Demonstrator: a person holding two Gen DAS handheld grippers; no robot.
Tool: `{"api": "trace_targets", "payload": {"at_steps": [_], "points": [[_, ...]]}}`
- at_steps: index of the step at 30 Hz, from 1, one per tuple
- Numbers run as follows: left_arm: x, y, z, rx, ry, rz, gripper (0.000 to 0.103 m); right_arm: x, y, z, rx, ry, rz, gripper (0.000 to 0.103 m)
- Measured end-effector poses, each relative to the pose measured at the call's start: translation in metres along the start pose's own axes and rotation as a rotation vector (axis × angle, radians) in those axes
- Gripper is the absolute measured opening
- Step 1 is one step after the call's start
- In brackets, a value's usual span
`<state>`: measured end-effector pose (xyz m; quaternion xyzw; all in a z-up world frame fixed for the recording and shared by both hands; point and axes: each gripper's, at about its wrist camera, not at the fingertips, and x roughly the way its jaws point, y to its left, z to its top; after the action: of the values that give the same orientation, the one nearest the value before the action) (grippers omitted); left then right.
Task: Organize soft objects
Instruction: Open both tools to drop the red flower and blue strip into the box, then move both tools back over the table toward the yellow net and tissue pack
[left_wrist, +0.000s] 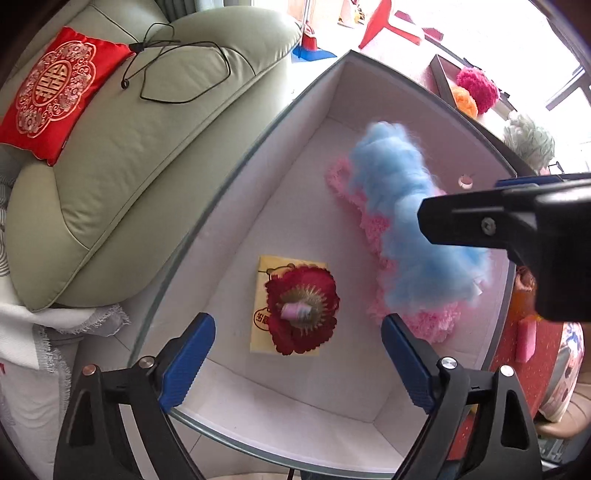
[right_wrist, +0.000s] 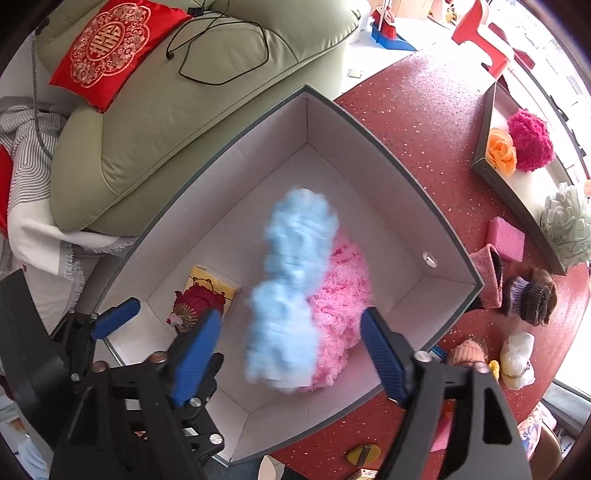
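Both grippers hang over the big white box (right_wrist: 388, 184), pointing down into it. The left gripper (left_wrist: 295, 365) has its fingers spread with nothing between them, above the red flower (left_wrist: 301, 314) lying on a yellow packet (left_wrist: 266, 273) on the box floor. The right gripper (right_wrist: 291, 354) also has its fingers spread, above the blue fluff (right_wrist: 291, 291), which looks blurred and lies unpinched over the pink fluffy piece (right_wrist: 343, 295) inside the box, likely dropped there for sorting. More soft things wait on the red surface (right_wrist: 424, 122).
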<state>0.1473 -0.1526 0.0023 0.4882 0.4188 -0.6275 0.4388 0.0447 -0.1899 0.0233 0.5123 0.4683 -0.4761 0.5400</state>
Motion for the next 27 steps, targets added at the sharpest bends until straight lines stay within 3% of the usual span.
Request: {"api": "trace_targets", "payload": {"at_steps": [1,5,15,27], "points": [[0.001,0.000,0.001,-0.001,0.004,0.006,0.103,-0.002,-0.003,-0.001,0.007,-0.012,0.005,0.085],[0.005,0.002,0.002,-0.015,0.036,0.032,0.103,-0.008,-0.017,-0.005,0.041,-0.040,-0.015,0.103],[0.002,-0.013,0.006,0.033,0.069,0.053,0.103,-0.020,-0.071,-0.041,0.199,-0.044,0.028,0.103],[-0.014,-0.070,0.011,0.194,0.059,0.068,0.103,-0.047,-0.123,-0.092,0.313,-0.116,-0.019,0.103]]}}
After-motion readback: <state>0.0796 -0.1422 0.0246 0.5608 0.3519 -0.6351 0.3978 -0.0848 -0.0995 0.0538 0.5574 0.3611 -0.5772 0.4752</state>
